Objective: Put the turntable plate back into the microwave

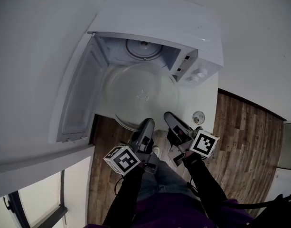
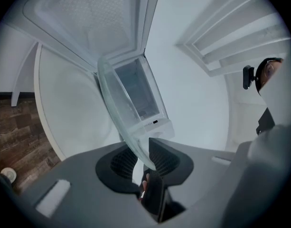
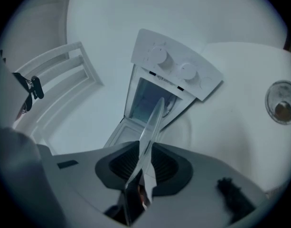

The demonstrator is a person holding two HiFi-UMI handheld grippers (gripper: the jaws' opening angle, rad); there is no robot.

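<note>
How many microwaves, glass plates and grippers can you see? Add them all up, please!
Microwave: 1
Glass turntable plate: 1
Grippers: 2, the left gripper and the right gripper, both with jaws closed on the plate's rim
Total: 4

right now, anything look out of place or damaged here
Only the glass turntable plate: it is outside the open microwave, held by its near rim in the left gripper and right gripper. No cracks or spills show.
</note>
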